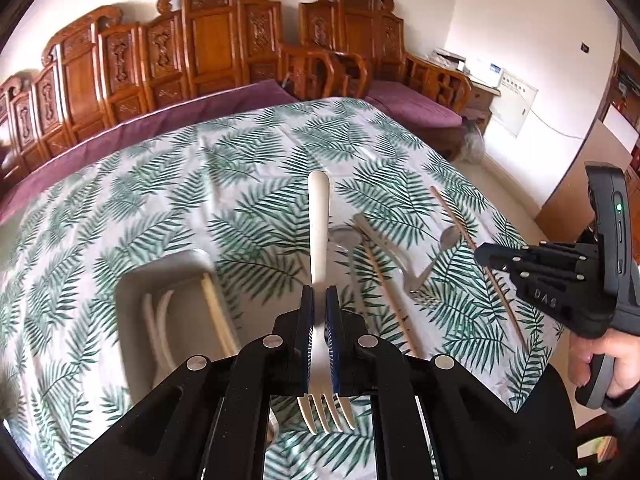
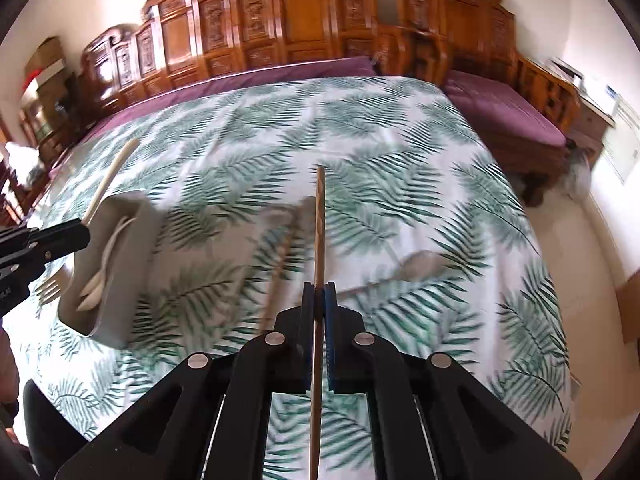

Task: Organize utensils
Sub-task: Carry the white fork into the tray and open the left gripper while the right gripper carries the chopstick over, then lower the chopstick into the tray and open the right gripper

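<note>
My left gripper [image 1: 319,292] is shut on a white-handled fork [image 1: 319,220], held above the table with its tines toward the camera. To its left lies a grey tray [image 1: 168,260] holding white utensils and pale chopsticks. My right gripper [image 2: 319,286] is shut on a wooden chopstick [image 2: 319,220], lifted off the cloth. In the left wrist view the right gripper [image 1: 480,254] shows at the right edge with that chopstick [image 1: 456,220] running through it. The right wrist view has the tray [image 2: 120,300] at left, with the left gripper [image 2: 86,232] and its fork [image 2: 112,176] beside it.
Another chopstick [image 1: 388,292] and metal spoons [image 1: 448,236] lie on the leaf-print tablecloth [image 1: 200,184] right of the tray. A carved wooden bench with purple cushions [image 1: 412,108] runs behind the table. A person's hand [image 1: 608,360] holds the right gripper's handle. The table's right edge drops to a pale floor.
</note>
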The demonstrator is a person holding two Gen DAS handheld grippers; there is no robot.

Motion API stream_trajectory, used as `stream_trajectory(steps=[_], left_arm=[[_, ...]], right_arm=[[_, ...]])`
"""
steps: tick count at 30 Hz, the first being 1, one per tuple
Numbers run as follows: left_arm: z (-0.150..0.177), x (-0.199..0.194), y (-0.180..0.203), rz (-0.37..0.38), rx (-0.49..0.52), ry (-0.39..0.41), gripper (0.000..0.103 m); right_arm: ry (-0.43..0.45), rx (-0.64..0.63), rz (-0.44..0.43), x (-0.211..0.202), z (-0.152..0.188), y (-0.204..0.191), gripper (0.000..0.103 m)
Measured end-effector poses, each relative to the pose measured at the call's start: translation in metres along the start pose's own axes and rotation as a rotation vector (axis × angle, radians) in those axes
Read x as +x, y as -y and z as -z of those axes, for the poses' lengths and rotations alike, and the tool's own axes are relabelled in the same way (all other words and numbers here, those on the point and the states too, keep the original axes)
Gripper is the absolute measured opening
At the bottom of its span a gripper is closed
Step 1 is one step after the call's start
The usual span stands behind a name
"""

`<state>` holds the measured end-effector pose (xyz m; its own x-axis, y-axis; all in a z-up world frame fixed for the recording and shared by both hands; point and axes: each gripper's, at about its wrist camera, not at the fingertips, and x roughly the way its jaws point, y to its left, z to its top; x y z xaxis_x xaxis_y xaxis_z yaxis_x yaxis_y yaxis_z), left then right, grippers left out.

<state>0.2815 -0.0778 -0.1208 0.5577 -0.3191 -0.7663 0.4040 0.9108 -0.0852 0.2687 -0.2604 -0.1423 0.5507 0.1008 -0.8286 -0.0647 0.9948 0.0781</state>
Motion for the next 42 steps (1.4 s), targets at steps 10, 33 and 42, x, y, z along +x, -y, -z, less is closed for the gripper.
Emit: stream_trajectory(steps=[10,33,42], left_arm=[[0.02,-0.015,-0.046,-0.048,-0.06,0.005,0.006],[0.052,-0.005,-0.118,-0.081,-0.189,-0.032,0.013],[0.063,-0.039,-0.139,-0.138,-0.183,0.008,0.021]], right_arm=[[0.009,-0.101,-0.082,-0.002,-0.015,-0.075,0.006],[-0.006,-0.235,-0.22,0.014,-0.035,-0.184,0.006],[-0.02,-0.242,-0.258,0.027,-0.038,-0.223,0.006]])
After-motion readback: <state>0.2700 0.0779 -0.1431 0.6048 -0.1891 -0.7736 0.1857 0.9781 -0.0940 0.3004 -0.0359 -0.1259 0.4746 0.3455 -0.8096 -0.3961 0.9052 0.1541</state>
